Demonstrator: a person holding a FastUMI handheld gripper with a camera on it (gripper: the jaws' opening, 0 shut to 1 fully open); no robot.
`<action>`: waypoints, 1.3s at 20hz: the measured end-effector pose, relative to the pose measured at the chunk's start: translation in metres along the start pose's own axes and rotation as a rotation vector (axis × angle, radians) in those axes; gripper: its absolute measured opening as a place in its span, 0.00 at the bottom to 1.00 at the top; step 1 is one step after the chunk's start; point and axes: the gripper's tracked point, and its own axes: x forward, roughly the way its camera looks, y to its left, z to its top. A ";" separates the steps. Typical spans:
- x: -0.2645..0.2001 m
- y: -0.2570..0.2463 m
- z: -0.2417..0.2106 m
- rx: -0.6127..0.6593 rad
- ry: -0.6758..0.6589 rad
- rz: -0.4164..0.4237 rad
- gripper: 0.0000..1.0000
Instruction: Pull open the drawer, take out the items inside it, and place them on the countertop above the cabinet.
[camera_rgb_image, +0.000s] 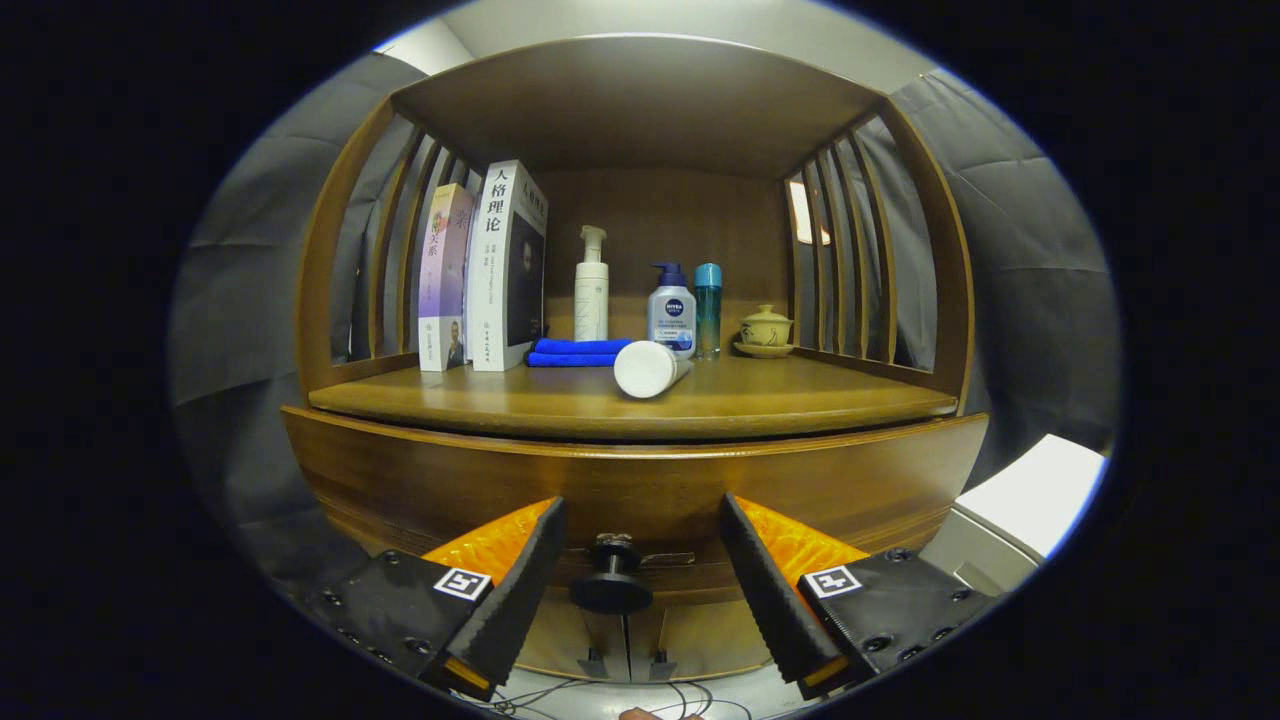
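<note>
We see a big brown wooden cabinet (640, 470) right in front of our gripper (640, 600). Grey cloth walls (1020, 270) hang behind it on both sides, and something white and boxy (1030, 495) sits low, off to the right of the fingers.

The cabinet has a roof on top and thin wooden bars down each side. Its countertop (800, 400) is smooth and shiny, up above and beyond the fingers. The drawer (640, 500) sits under the countertop and is closed. Its round black knob (612, 585) sits between our two fingers, and nothing touches it.

Our fingers (510, 600) are black with orange on the back. They are spread wide apart and hold nothing.

On the countertop, two tall books (490, 270) stand far to the left. Next to them lies a folded blue cloth (580, 352). A white pump bottle (591, 285) stands behind the cloth. A white tube (648, 368) lies on its side, straight ahead, just beside the cloth. Behind it stand a small pump bottle with a blue top (672, 310) and a thin blue-green bottle (708, 310). A little yellow cup with a lid (766, 328) sits on a saucer to the right.
</note>
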 end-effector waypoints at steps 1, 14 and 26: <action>0.005 0.000 0.001 -0.013 0.005 -0.002 0.98; -0.047 -0.017 0.013 -0.031 -0.014 -0.025 0.98; -0.171 -0.076 0.120 0.091 -0.261 0.010 0.96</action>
